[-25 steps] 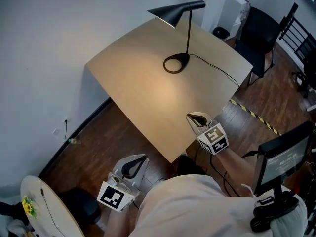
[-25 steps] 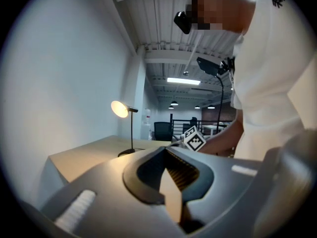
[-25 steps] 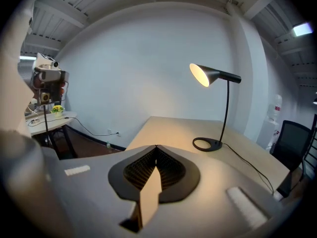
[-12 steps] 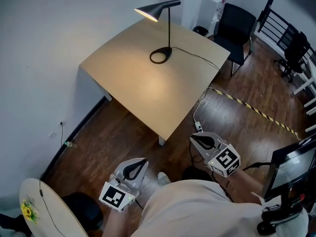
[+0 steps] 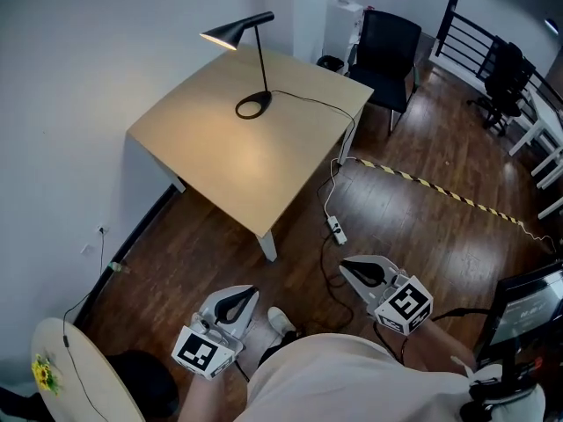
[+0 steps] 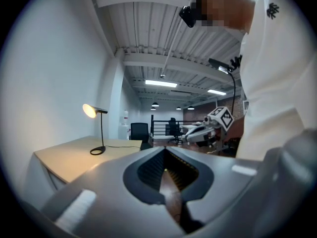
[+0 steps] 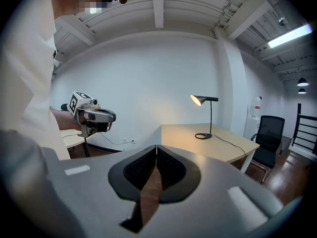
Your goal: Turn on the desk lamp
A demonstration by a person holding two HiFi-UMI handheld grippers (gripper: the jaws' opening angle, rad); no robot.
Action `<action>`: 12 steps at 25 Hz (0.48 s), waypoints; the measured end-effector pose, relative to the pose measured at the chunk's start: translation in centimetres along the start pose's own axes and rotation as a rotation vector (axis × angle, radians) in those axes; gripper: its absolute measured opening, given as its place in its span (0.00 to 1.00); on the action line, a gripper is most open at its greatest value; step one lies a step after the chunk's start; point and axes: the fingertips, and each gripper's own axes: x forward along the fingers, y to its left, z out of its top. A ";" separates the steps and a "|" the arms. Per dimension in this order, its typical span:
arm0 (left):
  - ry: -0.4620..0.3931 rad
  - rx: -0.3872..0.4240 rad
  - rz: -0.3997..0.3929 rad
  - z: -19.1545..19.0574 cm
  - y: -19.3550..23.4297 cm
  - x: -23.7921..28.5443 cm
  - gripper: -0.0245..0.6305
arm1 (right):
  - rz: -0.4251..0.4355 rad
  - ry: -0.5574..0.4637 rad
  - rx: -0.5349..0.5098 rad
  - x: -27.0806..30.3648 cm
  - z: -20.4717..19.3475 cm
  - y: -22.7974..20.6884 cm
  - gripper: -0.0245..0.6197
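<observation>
The black desk lamp [image 5: 237,32] stands at the far side of the pale wooden table [image 5: 202,174], its shade lit and a warm glow on the tabletop. The lamp [image 6: 100,129] shows far off in the left gripper view, and in the right gripper view the lamp [image 7: 210,117] is also distant. My left gripper [image 5: 249,290] and right gripper [image 5: 345,266] hang over the wooden floor, well short of the table. Both are shut with nothing between the jaws. The left gripper [image 6: 164,148] and right gripper [image 7: 156,147] show their tips meeting.
The lamp's cord runs off the table to a power strip [image 5: 336,229] on the floor. A black chair [image 5: 387,47] stands beyond the table. Striped floor tape [image 5: 440,192] runs to the right. A round white table [image 5: 84,376] is at lower left, a monitor [image 5: 528,301] at lower right.
The view has drawn back from the table, so table and lamp sit farther away and up-left. The right gripper has come from over the table's near edge to over the floor.
</observation>
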 end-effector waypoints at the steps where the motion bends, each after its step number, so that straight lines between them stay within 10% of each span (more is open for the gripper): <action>1: -0.001 -0.001 -0.002 0.1 -1.5 0.1 0.05 | 0.000 -0.006 0.002 -1.7 -0.3 0.4 0.05; 12: 0.023 -0.042 -0.043 -1.0 -14.7 0.5 0.05 | 0.005 -0.039 0.021 -13.6 -3.8 4.5 0.05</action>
